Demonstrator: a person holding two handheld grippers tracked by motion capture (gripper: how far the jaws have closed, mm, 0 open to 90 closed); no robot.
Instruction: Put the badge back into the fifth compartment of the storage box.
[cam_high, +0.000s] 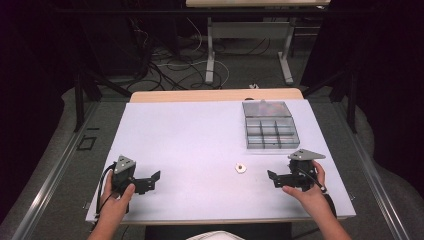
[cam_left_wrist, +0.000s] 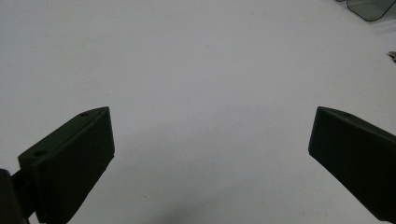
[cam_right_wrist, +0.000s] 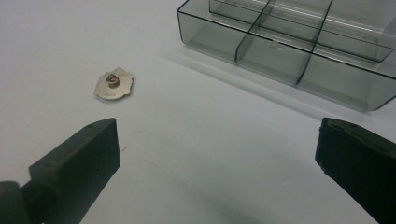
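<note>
Right gripper view shows my right gripper (cam_right_wrist: 217, 158) with jaws apart, aimed near the small pin (cam_right_wrist: 113, 84), while my left gripper (cam_left_wrist: 210, 154) waits open too.

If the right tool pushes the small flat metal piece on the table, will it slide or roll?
The small metal piece lies flat and thin, so it would probably slide, not roll. It looks stiff and light. Its low profile on the smooth white table may make gripping its edges awkward.
</note>
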